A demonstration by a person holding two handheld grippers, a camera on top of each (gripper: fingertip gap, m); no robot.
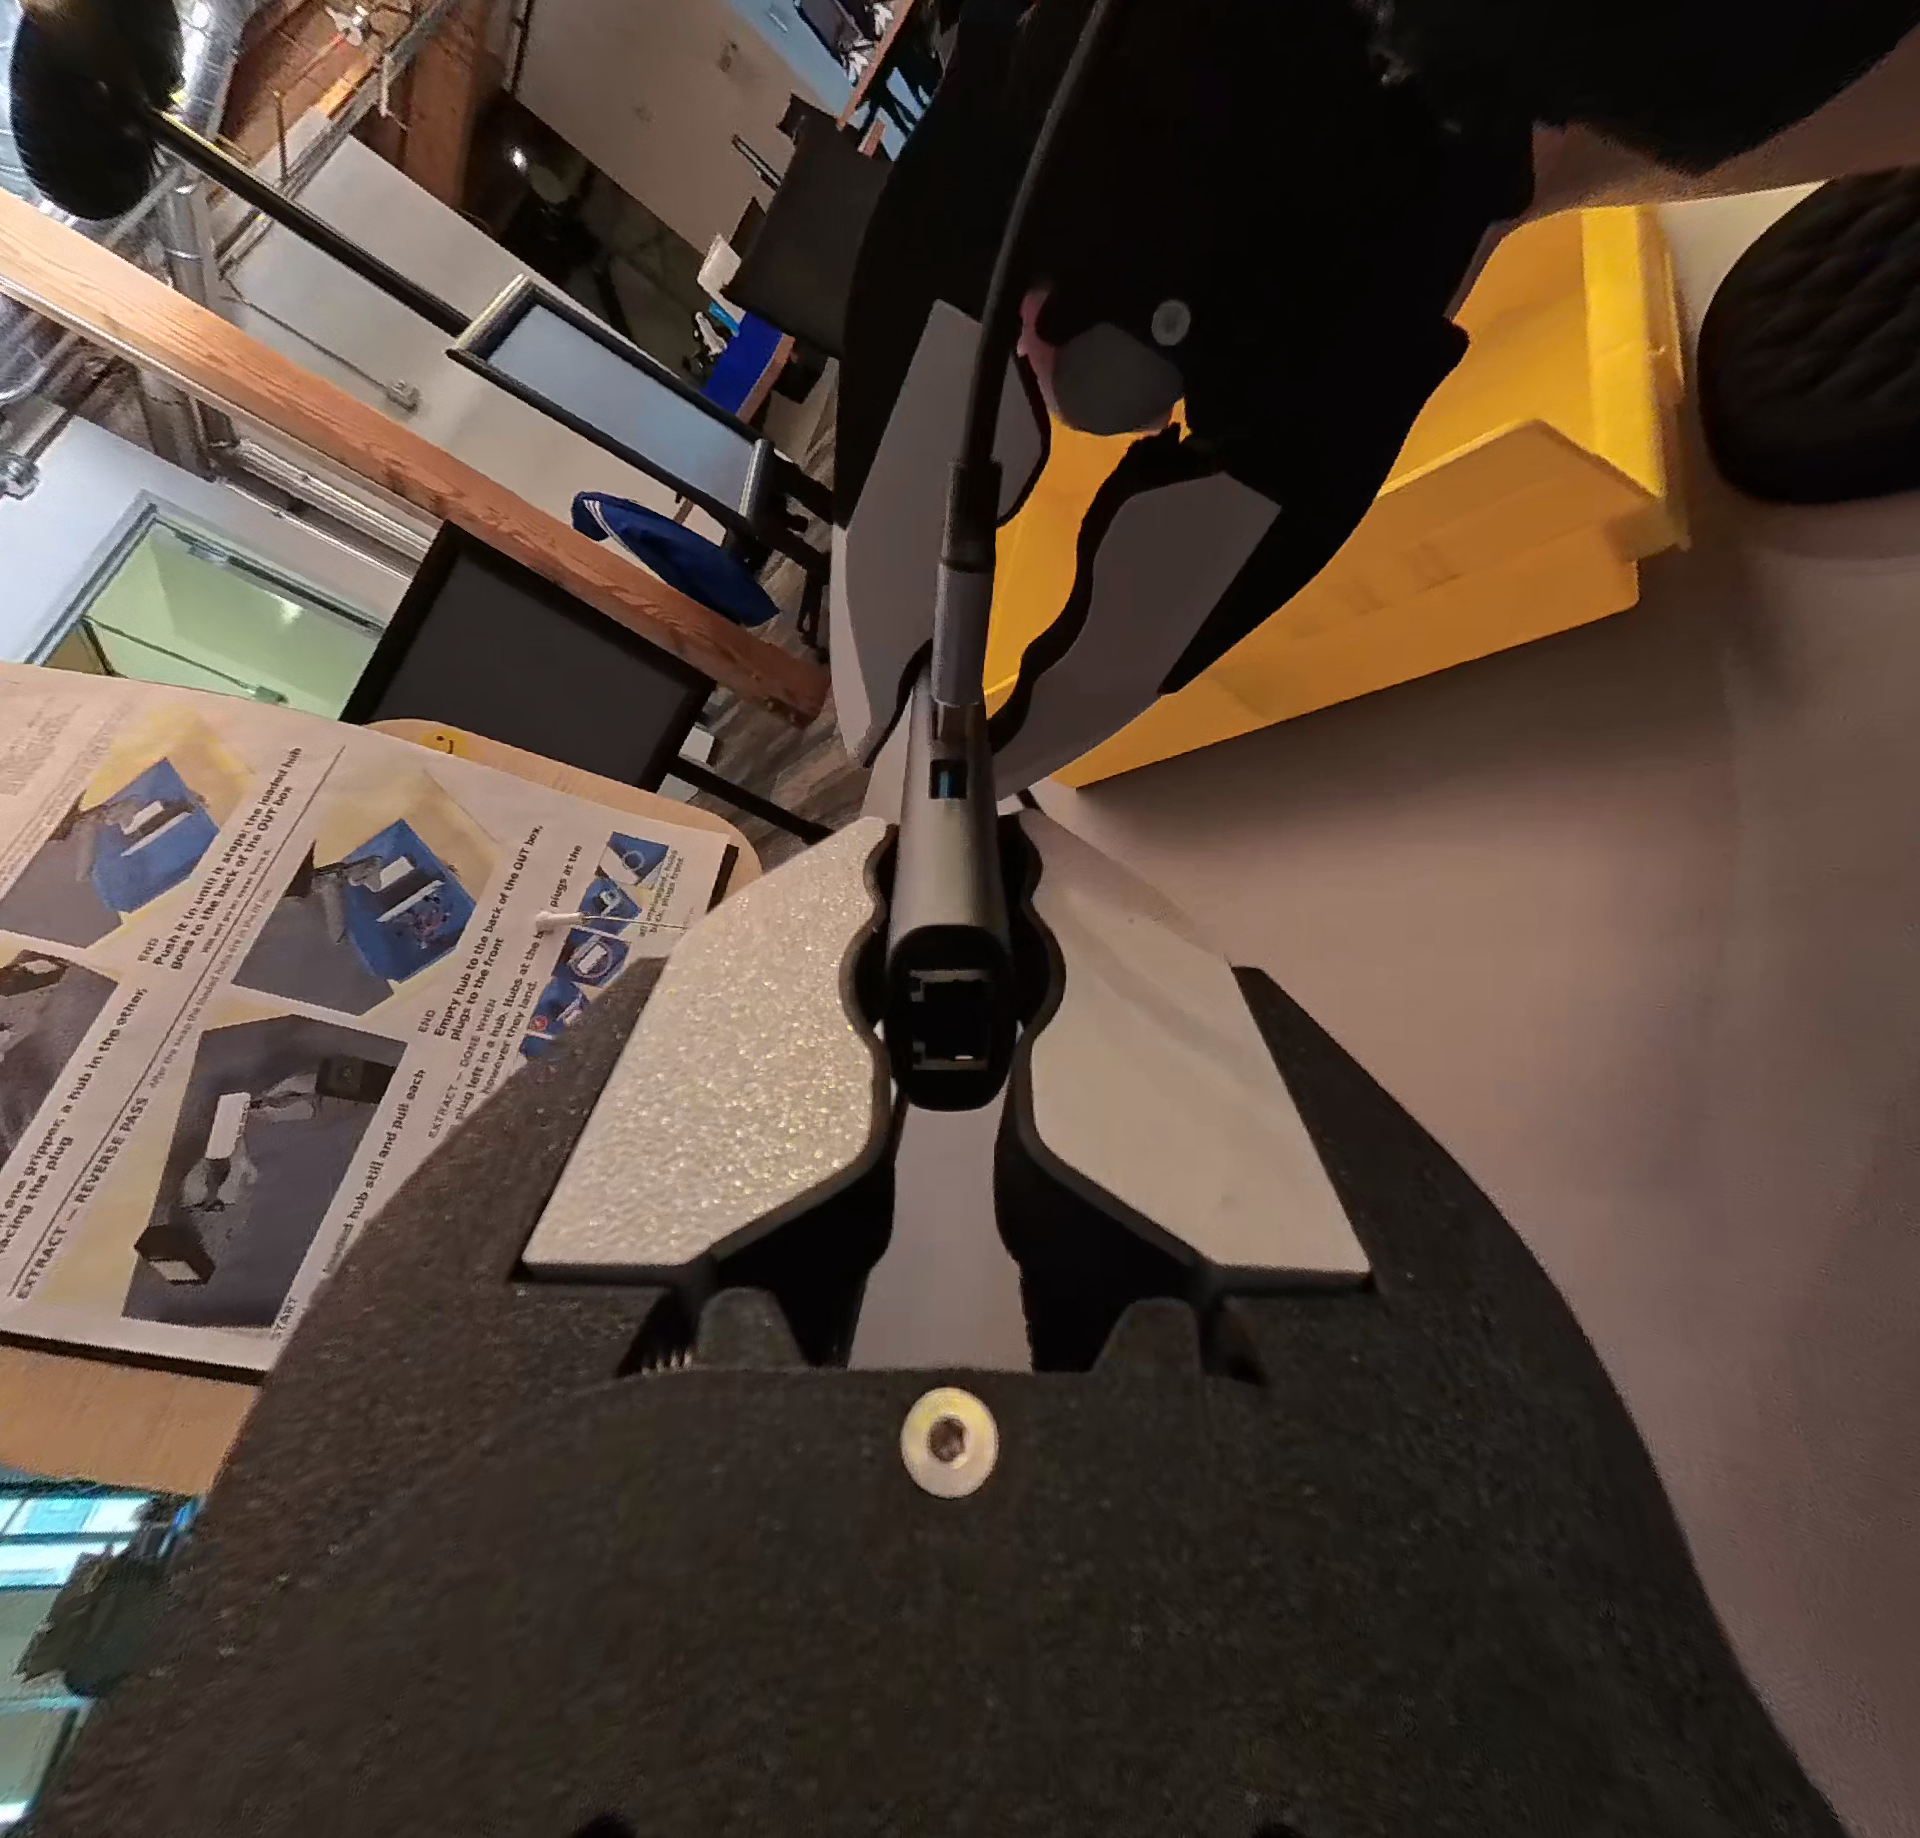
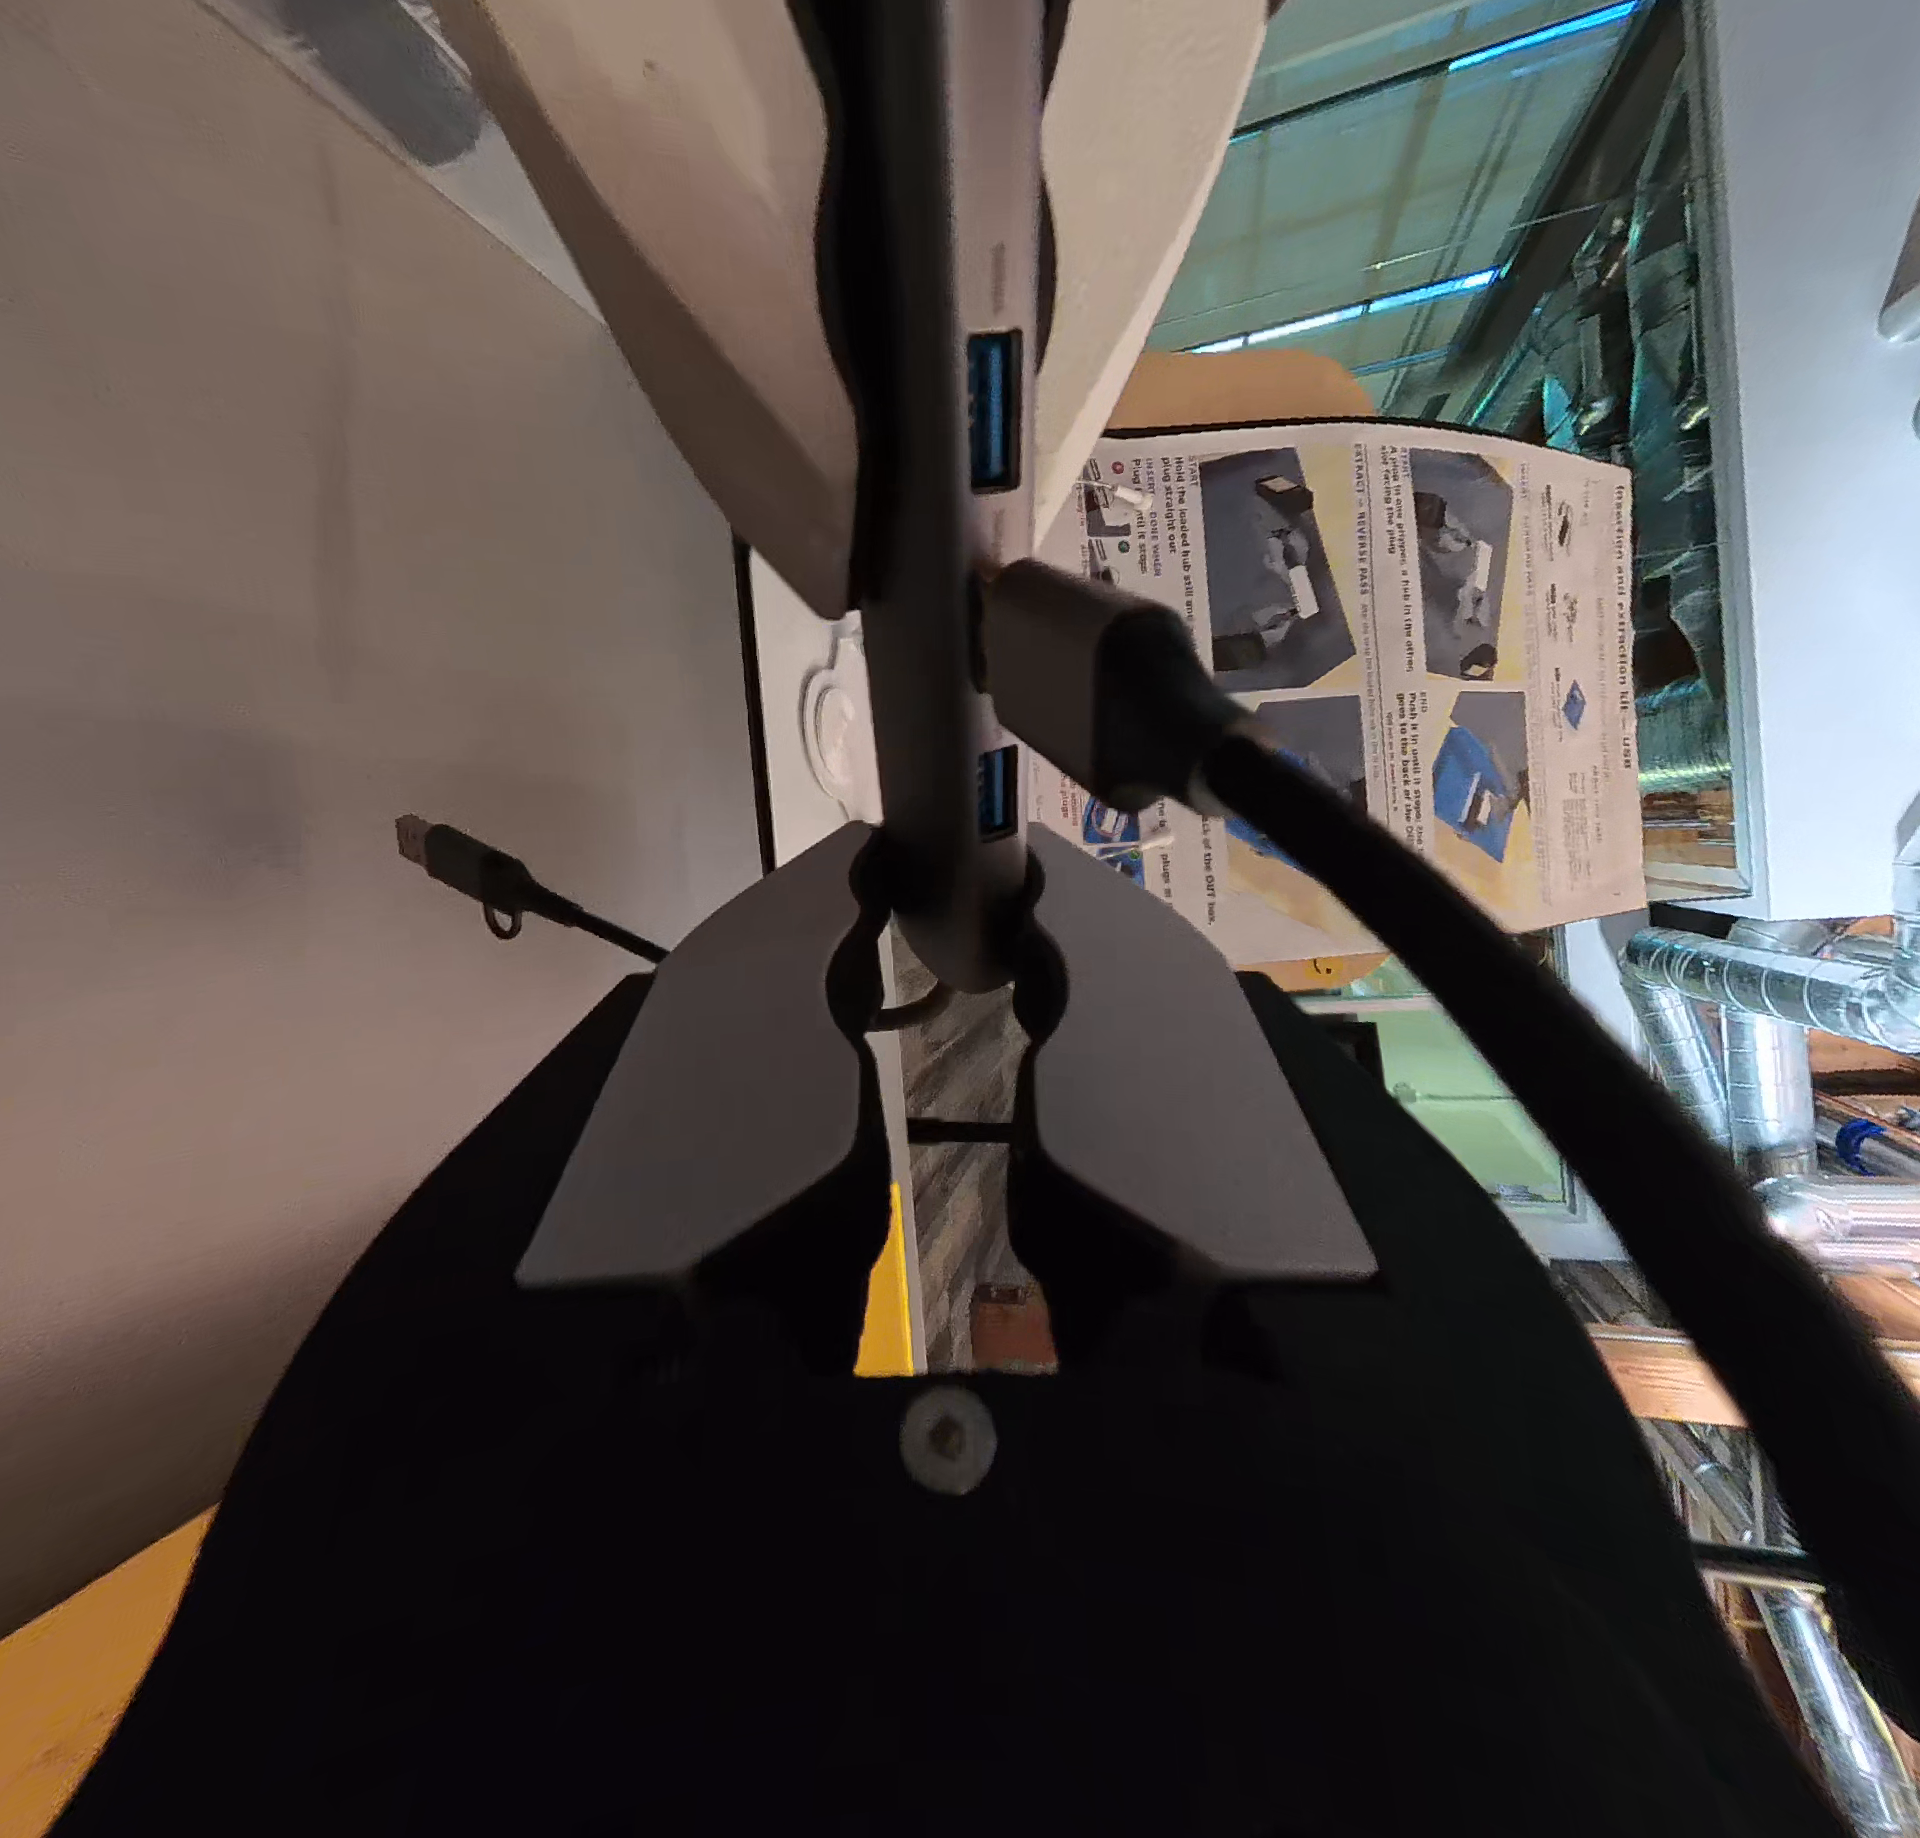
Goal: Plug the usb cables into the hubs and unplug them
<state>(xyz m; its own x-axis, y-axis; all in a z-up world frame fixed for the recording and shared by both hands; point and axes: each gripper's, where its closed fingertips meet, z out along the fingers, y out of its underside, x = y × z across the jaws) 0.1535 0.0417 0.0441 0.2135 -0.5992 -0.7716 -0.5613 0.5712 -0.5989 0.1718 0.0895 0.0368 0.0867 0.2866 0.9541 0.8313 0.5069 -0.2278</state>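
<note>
Left claw is clamped on one end of the grey hub; right claw squeezes the other end, not the plug (stuck in its side). Keep the hub still, grab the plug and pull straight.

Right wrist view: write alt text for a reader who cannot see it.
The right gripper is closed on one end of a grey USB hub, with the left gripper gripping it farther along. A thick black cable's plug sits in a side port between two blue ports.
</note>
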